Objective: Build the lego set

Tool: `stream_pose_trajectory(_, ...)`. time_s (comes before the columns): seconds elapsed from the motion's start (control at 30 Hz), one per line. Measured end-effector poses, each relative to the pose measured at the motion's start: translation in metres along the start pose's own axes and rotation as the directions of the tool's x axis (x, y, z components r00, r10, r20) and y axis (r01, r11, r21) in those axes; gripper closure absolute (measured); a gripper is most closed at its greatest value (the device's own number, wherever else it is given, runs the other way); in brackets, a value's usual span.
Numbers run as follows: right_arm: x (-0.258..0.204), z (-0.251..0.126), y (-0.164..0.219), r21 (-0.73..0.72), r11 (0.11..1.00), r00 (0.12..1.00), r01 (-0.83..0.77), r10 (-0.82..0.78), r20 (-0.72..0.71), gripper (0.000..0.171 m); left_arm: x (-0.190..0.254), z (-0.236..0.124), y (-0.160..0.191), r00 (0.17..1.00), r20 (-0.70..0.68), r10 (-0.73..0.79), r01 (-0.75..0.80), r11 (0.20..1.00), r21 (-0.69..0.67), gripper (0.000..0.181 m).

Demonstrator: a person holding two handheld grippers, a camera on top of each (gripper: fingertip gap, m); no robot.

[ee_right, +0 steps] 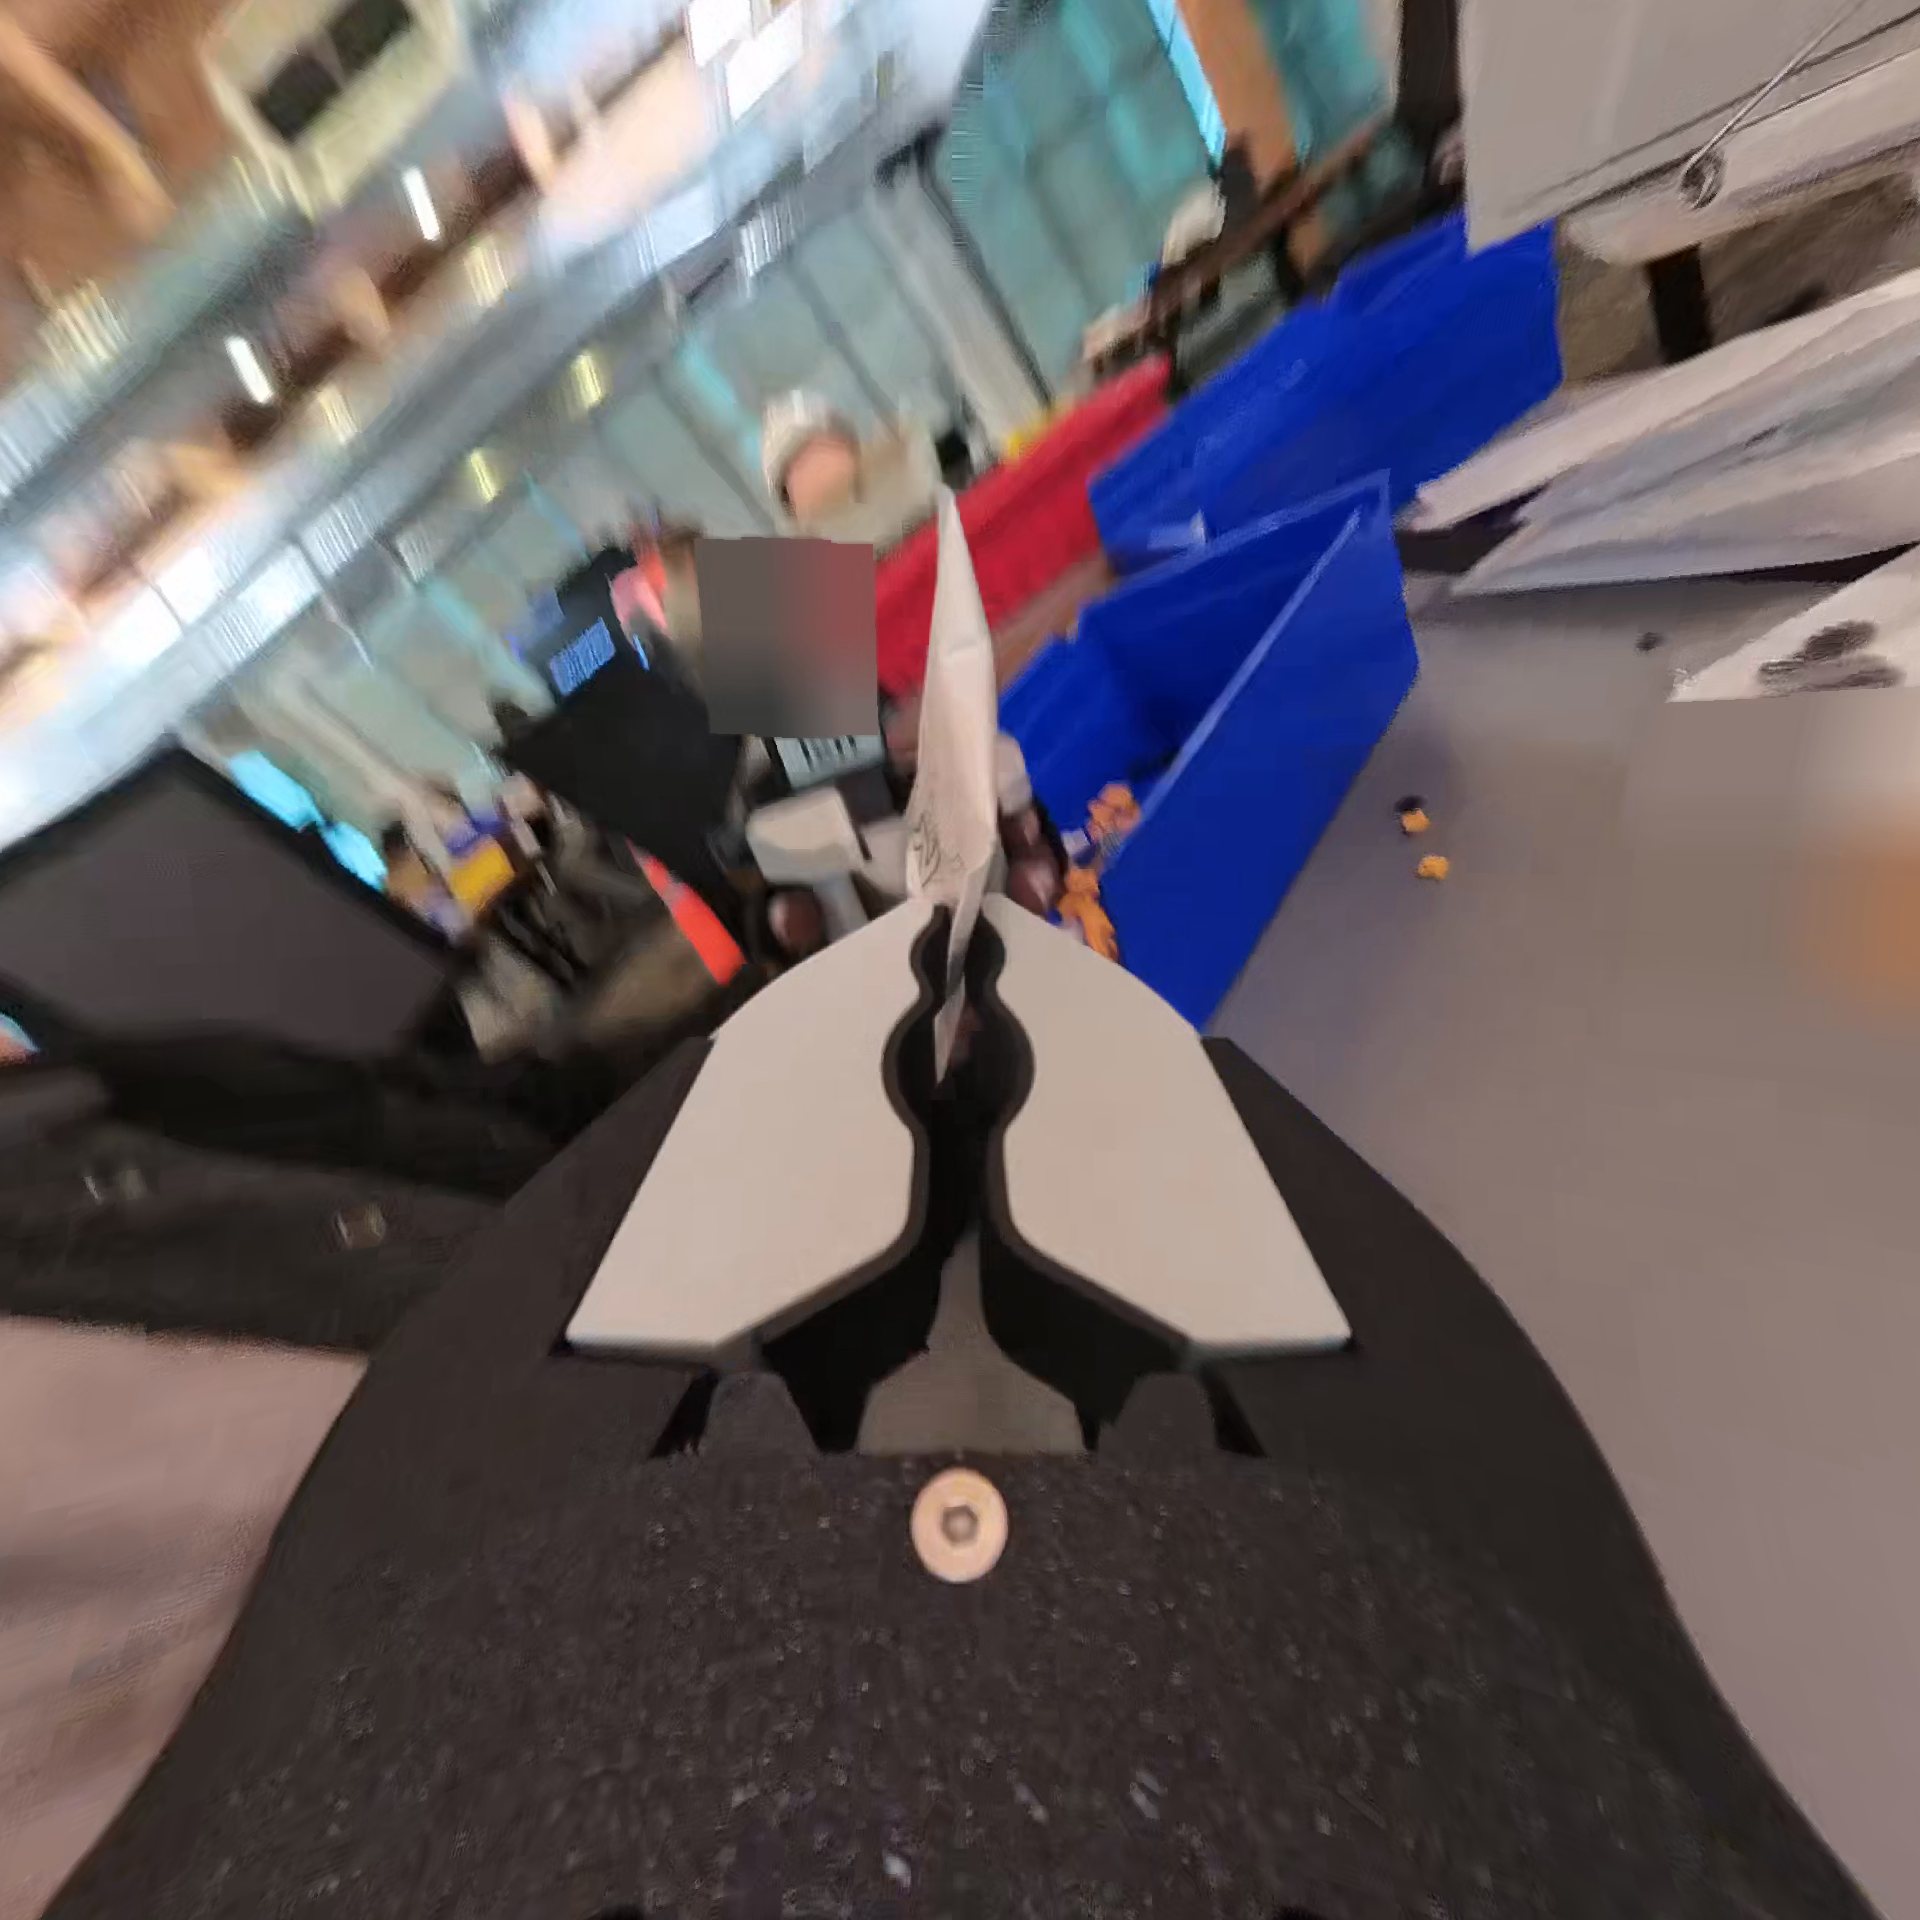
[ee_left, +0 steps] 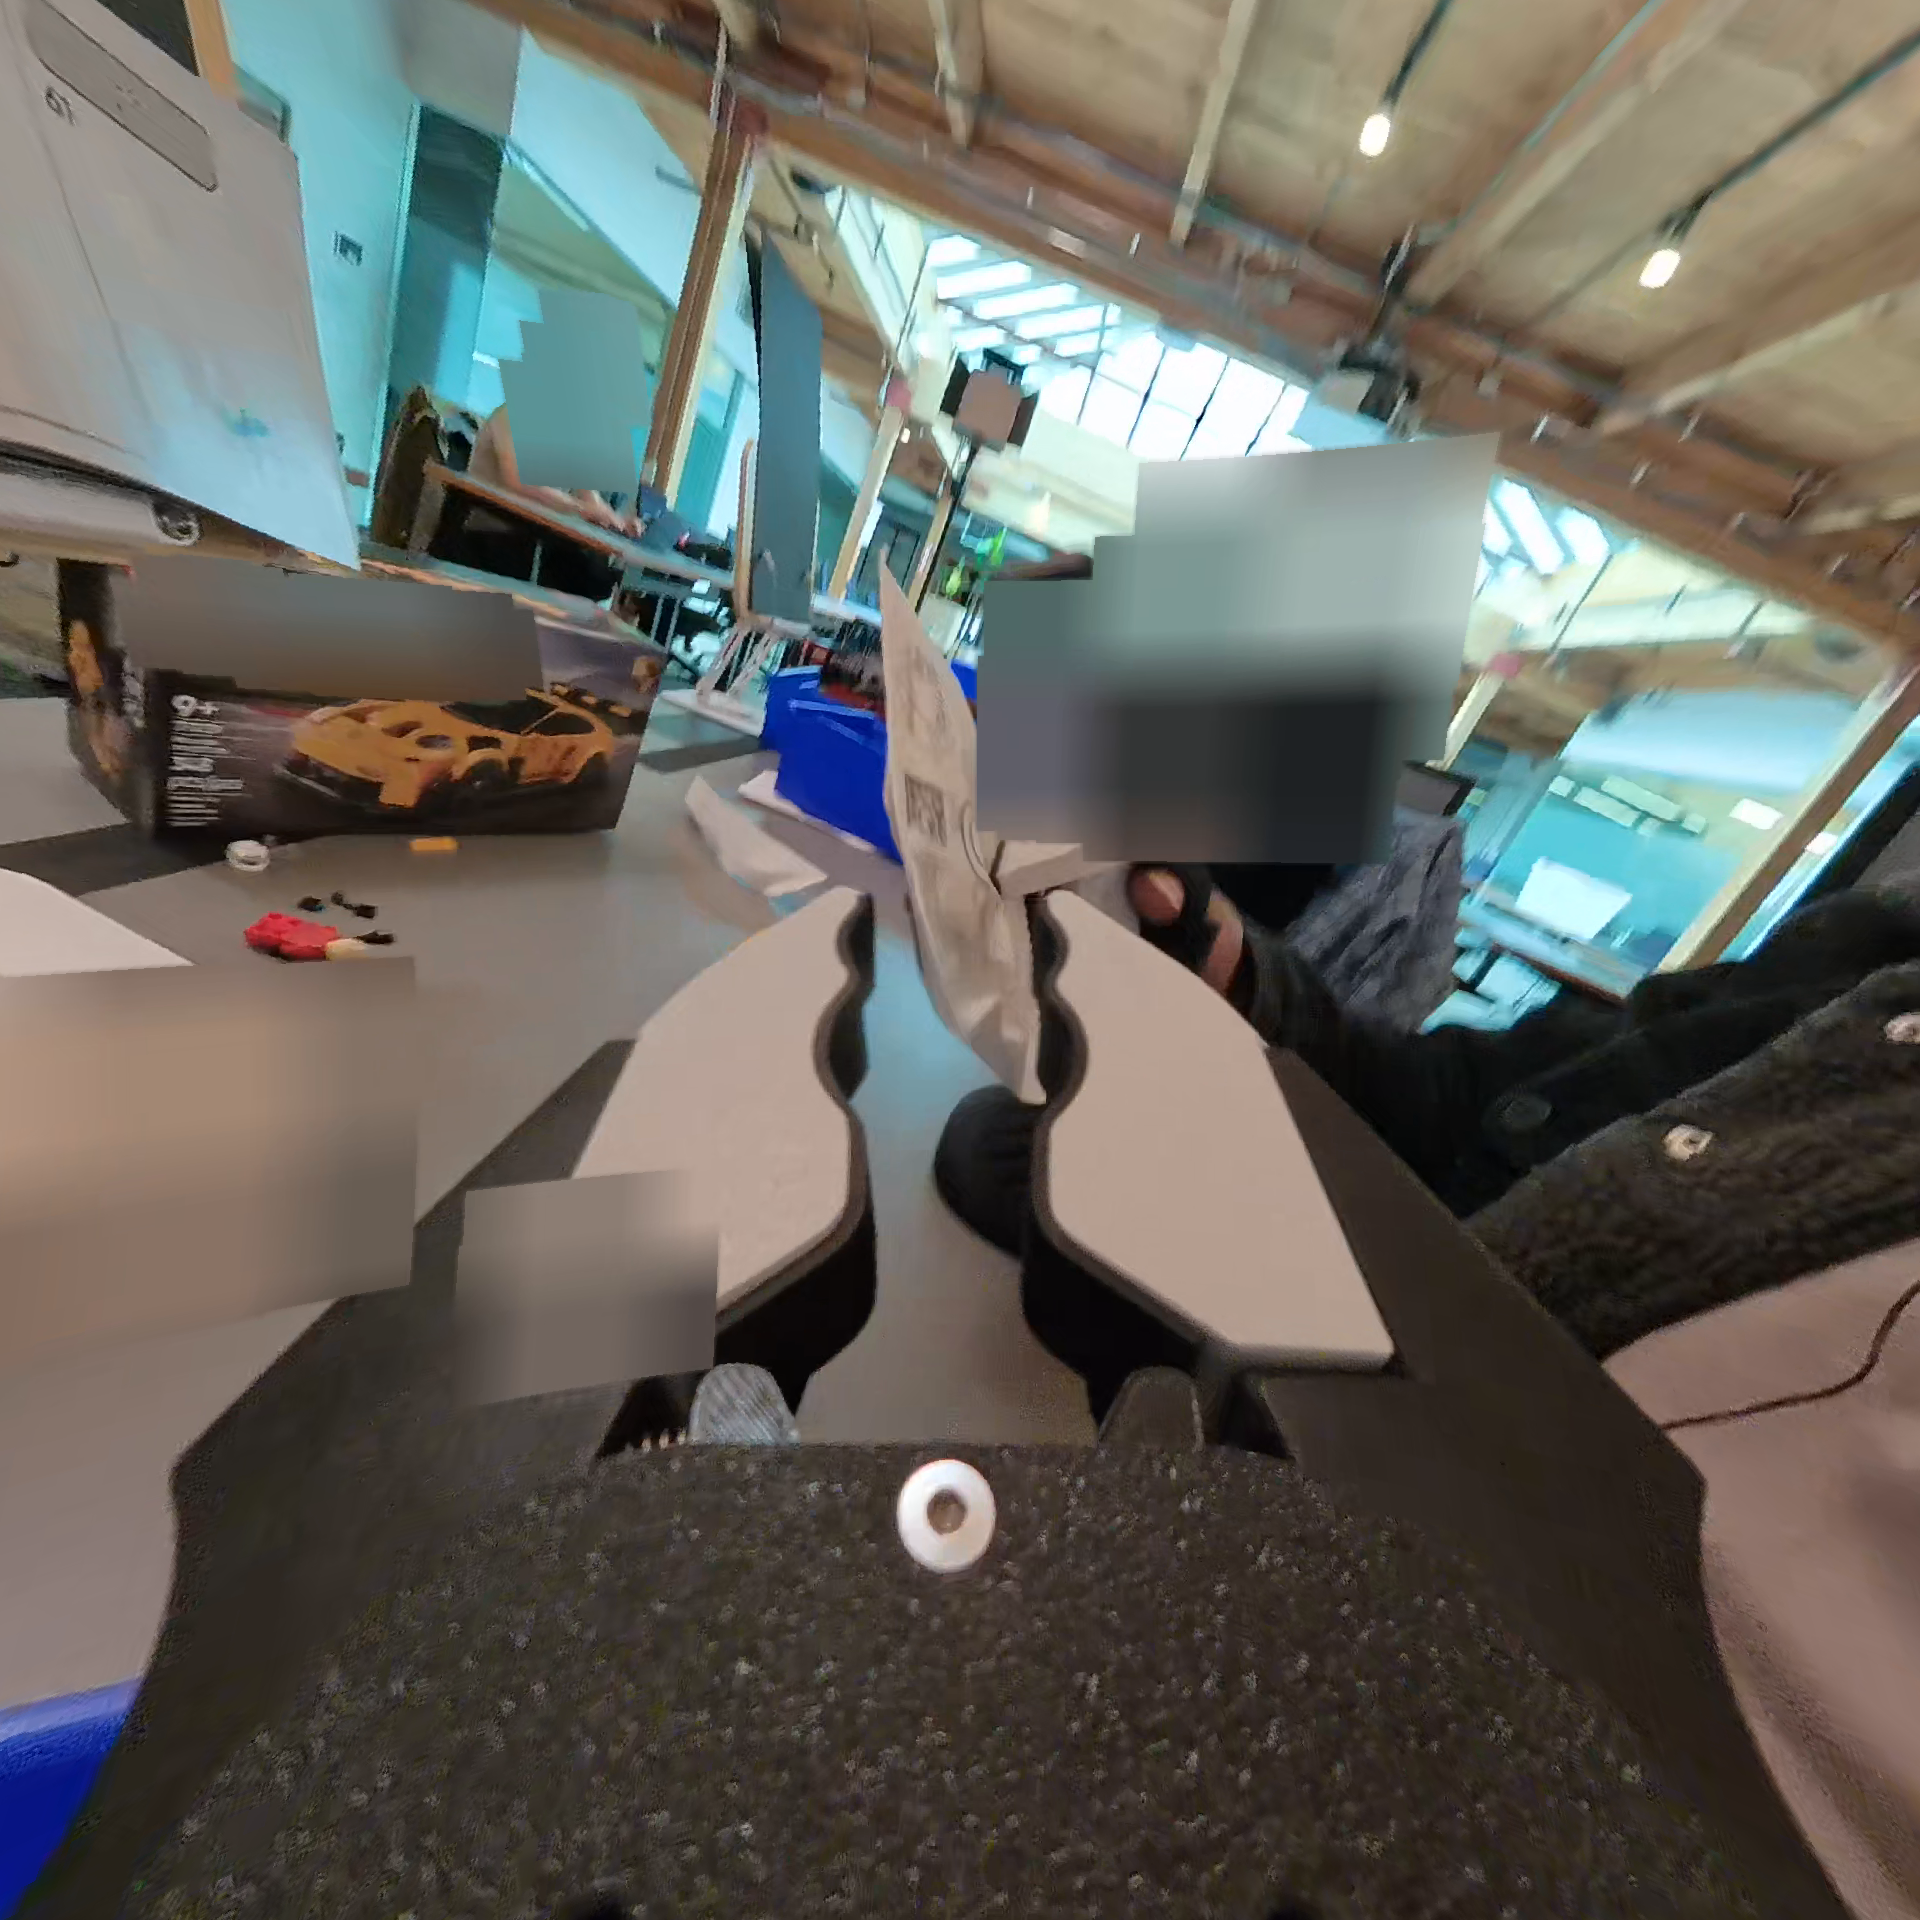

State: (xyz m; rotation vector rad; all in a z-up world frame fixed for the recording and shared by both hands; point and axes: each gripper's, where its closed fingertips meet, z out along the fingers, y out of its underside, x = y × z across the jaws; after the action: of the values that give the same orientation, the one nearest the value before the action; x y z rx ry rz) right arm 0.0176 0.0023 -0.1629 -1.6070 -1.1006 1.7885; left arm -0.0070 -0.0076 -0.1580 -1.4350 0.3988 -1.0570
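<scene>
Right fingers [ee_right: 961, 940] pinch a crinkled white paper bag [ee_right: 951, 727]; left fingers [ee_left: 948, 925] seemingly parted.

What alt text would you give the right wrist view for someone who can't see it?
The right gripper is shut on a white printed paper bag, which sticks up past its fingertips. Behind it on the grey table are blue bins, with small orange pieces loose at right; the background is motion-blurred.

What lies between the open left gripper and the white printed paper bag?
Nothing visible: the white printed paper bag sits right off the left gripper, against one finger. The right gripper pinches it.
</scene>
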Motion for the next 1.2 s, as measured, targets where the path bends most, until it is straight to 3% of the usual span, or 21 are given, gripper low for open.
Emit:
stream_pose_trajectory(0.1, 0.015, -0.023, 0.018, -0.369, 0.906, 0.971, 0.209, -0.237, -0.033, 0.170, -0.002, -0.001, 0.003, 0.988, 0.031, 0.153, -0.147, 0.978, -0.151, 0.145)
stream_pose_trajectory(0.23, 0.024, -0.043, 0.048, -0.728, 0.599, 0.907, 0.333, -0.414, 0.074, 0.169, 0.001, 0.011, 0.032, 0.954, -0.015, 0.298, -0.272, 0.849, -0.452, 0.144)
stream_pose_trajectory(0.33, 0.029, -0.047, 0.061, -0.849, 0.373, 0.858, 0.373, -0.487, 0.162, 0.169, 0.006, 0.019, 0.060, 0.949, -0.093, 0.302, -0.291, 0.722, -0.628, 0.145)
stream_pose_trajectory(0.43, 0.020, -0.041, 0.066, -0.880, 0.247, 0.829, 0.405, -0.504, 0.240, 0.169, 0.011, 0.028, 0.079, 0.961, -0.138, 0.240, -0.267, 0.672, -0.691, 0.147)
stream_pose_trajectory(0.5, 0.021, -0.039, 0.063, -0.888, 0.187, 0.798, 0.421, -0.541, 0.264, 0.169, 0.011, 0.031, 0.082, 0.963, -0.148, 0.225, -0.265, 0.683, -0.680, 0.173)
stream_pose_trajectory(0.57, 0.020, -0.036, 0.056, -0.865, 0.222, 0.783, 0.449, -0.565, 0.261, 0.169, 0.010, 0.031, 0.075, 0.969, -0.132, 0.210, -0.246, 0.739, -0.627, 0.173)
stream_pose_trajectory(0.63, 0.016, -0.029, 0.041, -0.801, 0.355, 0.791, 0.483, -0.568, 0.226, 0.168, 0.010, 0.029, 0.062, 0.981, -0.107, 0.161, -0.193, 0.827, -0.529, 0.173)
stream_pose_trajectory(0.77, 0.009, -0.025, 0.010, -0.590, 0.579, 0.782, 0.563, -0.605, 0.152, 0.143, 0.007, 0.017, 0.034, 0.997, -0.076, 0.031, -0.051, 0.960, -0.274, 0.173)
stream_pose_trajectory(0.87, 0.009, -0.023, 0.002, -0.433, 0.705, 0.804, 0.561, -0.588, 0.084, 0.136, 0.004, 0.006, 0.018, 0.992, -0.097, -0.084, 0.073, 0.991, -0.113, 0.173)
stream_pose_trajectory(0.97, 0.000, -0.014, -0.004, -0.254, 0.813, 0.849, 0.524, -0.524, 0.071, 0.144, 0.005, 0.002, 0.006, 0.975, -0.157, -0.159, 0.164, 0.986, 0.020, 0.173)
stream_pose_trajectory(1.03, -0.004, -0.009, -0.006, -0.206, 0.838, 0.862, 0.505, -0.503, 0.067, 0.161, 0.006, 0.001, 0.000, 0.963, -0.191, -0.192, 0.211, 0.974, 0.085, 0.173)
stream_pose_trajectory(1.2, -0.005, -0.010, -0.007, -0.289, 0.808, 0.854, 0.513, -0.514, 0.080, 0.167, 0.006, -0.001, 0.005, 0.960, -0.207, -0.190, 0.205, 0.977, 0.053, 0.173)
